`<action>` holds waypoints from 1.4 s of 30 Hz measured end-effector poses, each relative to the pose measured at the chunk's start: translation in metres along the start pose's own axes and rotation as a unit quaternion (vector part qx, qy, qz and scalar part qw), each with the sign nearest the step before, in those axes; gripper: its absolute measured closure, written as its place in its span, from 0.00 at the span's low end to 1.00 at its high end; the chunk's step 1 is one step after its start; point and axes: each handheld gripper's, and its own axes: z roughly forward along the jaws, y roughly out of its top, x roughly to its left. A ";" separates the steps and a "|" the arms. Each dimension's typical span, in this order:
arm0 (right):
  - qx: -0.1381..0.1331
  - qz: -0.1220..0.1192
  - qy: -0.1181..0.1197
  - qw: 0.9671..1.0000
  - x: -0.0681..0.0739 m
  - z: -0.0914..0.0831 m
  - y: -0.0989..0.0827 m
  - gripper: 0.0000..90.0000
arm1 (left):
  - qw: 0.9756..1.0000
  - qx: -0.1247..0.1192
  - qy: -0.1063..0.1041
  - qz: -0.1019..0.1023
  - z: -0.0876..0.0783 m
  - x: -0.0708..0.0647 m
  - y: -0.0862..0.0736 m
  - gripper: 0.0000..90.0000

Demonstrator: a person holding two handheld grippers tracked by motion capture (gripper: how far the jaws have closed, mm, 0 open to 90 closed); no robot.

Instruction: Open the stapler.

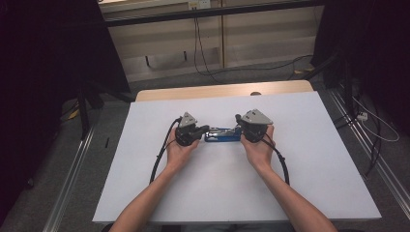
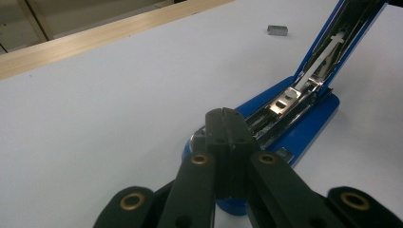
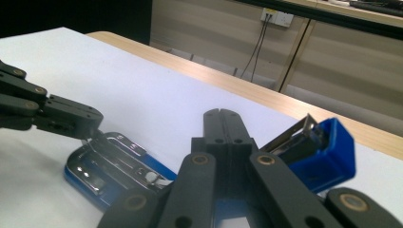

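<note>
A blue stapler (image 1: 221, 135) lies on the white table (image 1: 300, 164) between my two grippers. Its blue top arm (image 2: 354, 19) is swung up, so the metal staple channel (image 2: 285, 99) lies bare. My left gripper (image 2: 225, 114) is shut with nothing between its jaws. Its tip rests at the low end of the stapler's base (image 2: 311, 128). From the right gripper view, the left gripper (image 3: 92, 124) touches the metal channel (image 3: 109, 161). My right gripper (image 3: 223, 114) is also shut and empty, beside the raised blue top (image 3: 328, 152). From above, the left gripper (image 1: 205, 129) and right gripper (image 1: 238, 126) meet the stapler's two ends.
A small block of staples (image 2: 277, 30) lies on the table beyond the stapler. A wooden strip (image 1: 217, 91) runs along the table's far edge. A black cable (image 1: 159, 159) trails from the left gripper, another (image 1: 283, 164) from the right.
</note>
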 end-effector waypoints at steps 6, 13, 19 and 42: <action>0.006 0.009 0.000 1.000 -0.006 -0.002 -0.003 1.00 | 1.000 -0.003 0.001 -0.001 0.000 0.000 -0.001 1.00; 0.014 0.016 -0.006 1.000 -0.019 -0.006 -0.009 1.00 | 1.000 -0.003 0.001 -0.004 0.000 0.000 -0.001 1.00; 0.028 0.022 -0.008 0.999 -0.032 -0.013 -0.015 1.00 | 1.000 -0.004 0.002 -0.007 0.000 -0.001 -0.001 1.00; 0.038 0.028 0.005 0.999 -0.050 -0.022 -0.035 1.00 | 1.000 -0.006 0.002 -0.012 0.000 0.000 -0.002 1.00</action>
